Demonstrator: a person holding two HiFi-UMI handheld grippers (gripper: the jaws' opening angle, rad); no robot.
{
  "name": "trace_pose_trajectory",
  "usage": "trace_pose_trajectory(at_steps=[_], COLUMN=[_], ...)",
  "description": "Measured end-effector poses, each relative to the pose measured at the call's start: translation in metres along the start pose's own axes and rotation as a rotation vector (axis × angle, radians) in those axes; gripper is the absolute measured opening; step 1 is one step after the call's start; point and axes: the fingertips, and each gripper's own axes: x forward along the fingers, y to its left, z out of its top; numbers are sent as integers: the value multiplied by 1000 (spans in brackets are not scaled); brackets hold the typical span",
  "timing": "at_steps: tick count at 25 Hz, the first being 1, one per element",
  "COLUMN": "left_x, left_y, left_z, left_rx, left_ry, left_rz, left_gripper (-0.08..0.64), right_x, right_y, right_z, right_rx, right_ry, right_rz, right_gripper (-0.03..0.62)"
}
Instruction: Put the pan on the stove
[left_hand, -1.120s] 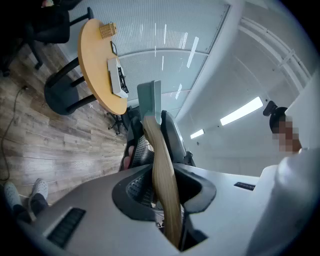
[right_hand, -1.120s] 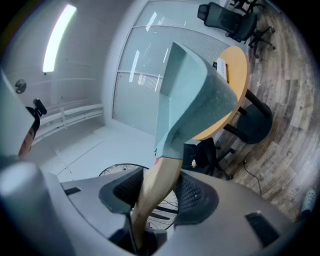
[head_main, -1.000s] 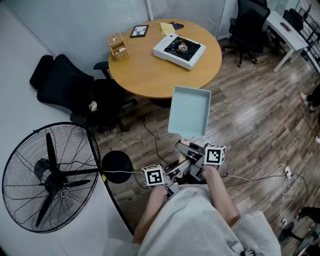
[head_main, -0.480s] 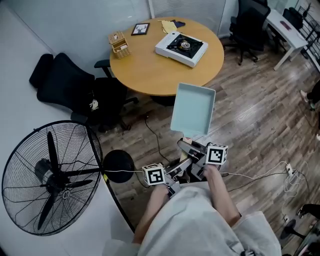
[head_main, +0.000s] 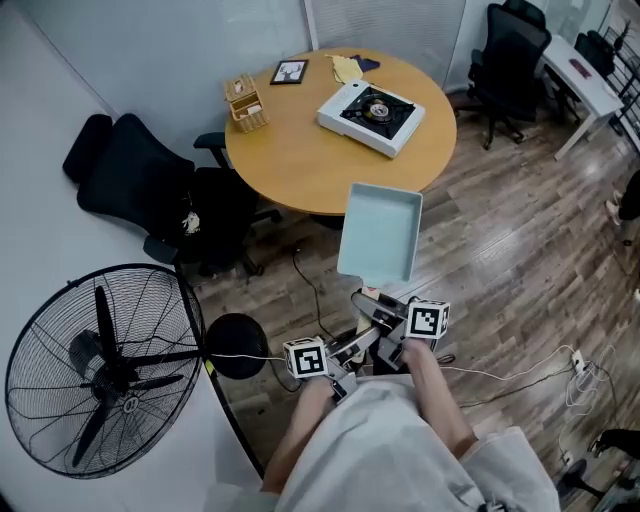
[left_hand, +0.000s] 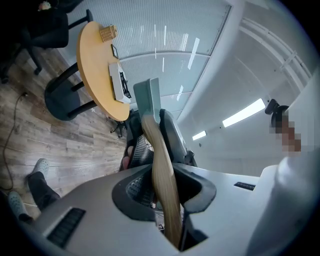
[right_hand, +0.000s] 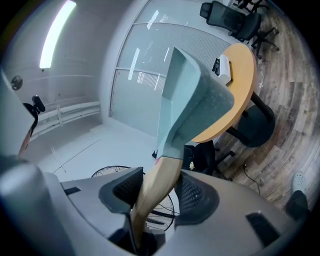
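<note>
Office room, wood floor, round table (head_main: 300, 160) ahead with the stove (head_main: 371, 117) on its far right part, next to a photo frame (head_main: 290, 71) and a wooden holder (head_main: 246, 103). Big floor fan (head_main: 100, 370) at left, black chair (head_main: 150, 190) by the table. Pan (head_main: 380, 232) is in the air over the floor, just short of the table edge, well apart from the stove, open side up and roughly level. Both grippers are on its 1 wooden handle (left_hand: 157, 145): left gripper (left_hand: 160, 187) has its jaws clamped on the rear of the handle, right gripper (right_hand: 155, 192) has its jaws clamped on it further forward, nearer the pan body. My read: 2 grips in line on a long handle stop the pan drooping or rolling, since the weight hangs out front. Task looks early, carry phase. Burner sits far across the table, so the set-down likely needs a long reach with the pan kept flat.
</note>
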Motion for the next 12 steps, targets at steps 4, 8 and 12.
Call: trace_pose_trajectory(at_steps=[4,8,12], left_x=[18,43,71], left_y=[10,20,29], left_z=[34,71,105], left_rx=[8,19,10], left_ry=[-6,-11,-31], left_rz=[16,26,35], left_gripper=[104,104,104], right_x=[19,35,46], right_y=[-7,-17,-30], right_z=[34,77,116], right_rx=[6,11,14], right_ry=[4,6,16], right_rz=[26,50,57], right_gripper=[199,199,199])
